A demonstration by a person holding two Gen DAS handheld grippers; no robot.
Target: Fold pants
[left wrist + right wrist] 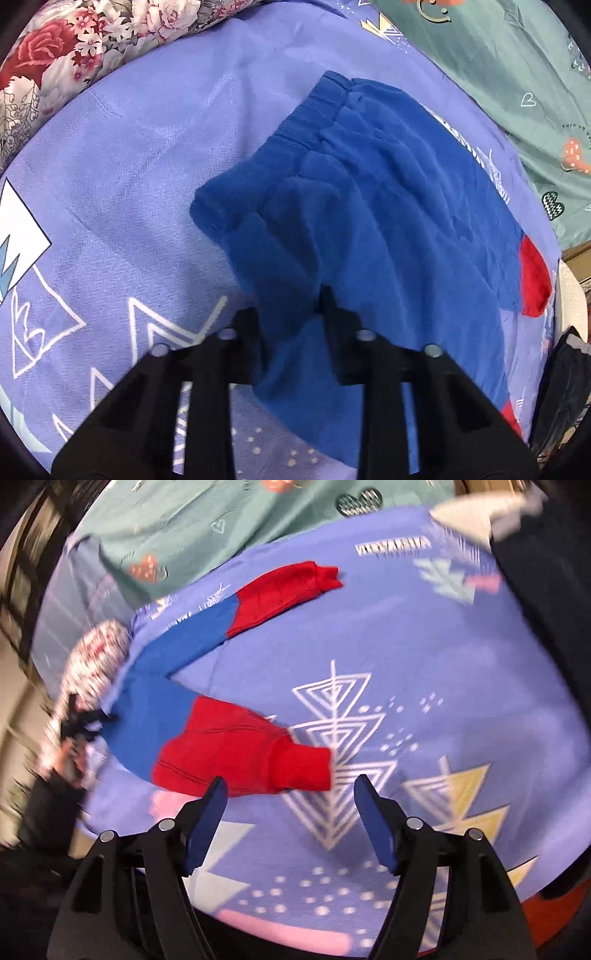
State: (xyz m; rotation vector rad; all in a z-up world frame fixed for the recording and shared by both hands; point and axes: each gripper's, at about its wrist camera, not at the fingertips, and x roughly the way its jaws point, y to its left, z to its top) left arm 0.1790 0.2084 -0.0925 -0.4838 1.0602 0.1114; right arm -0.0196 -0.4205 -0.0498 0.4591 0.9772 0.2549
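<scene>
Left wrist view: the left gripper [291, 306] pinches a fold of the blue pants [369, 192], whose waistband lies farther up the purple bedsheet [129, 166]. In the right wrist view, the right gripper [290, 794] gapes wide and empty, just short of the near red cuff [303, 768]; the other red leg end [288, 590] lies toward the sheet's far edge.

Bedroom: patterned bedsheet [129, 166], floral quilt [74, 48].

Ahead of my jaws spread a lilac bedsheet [122, 177] printed with white triangles. Beyond them, to the far left, lay a floral quilt [62, 55]; to the far right, a teal sheet [517, 74] patterned with hearts.
</scene>
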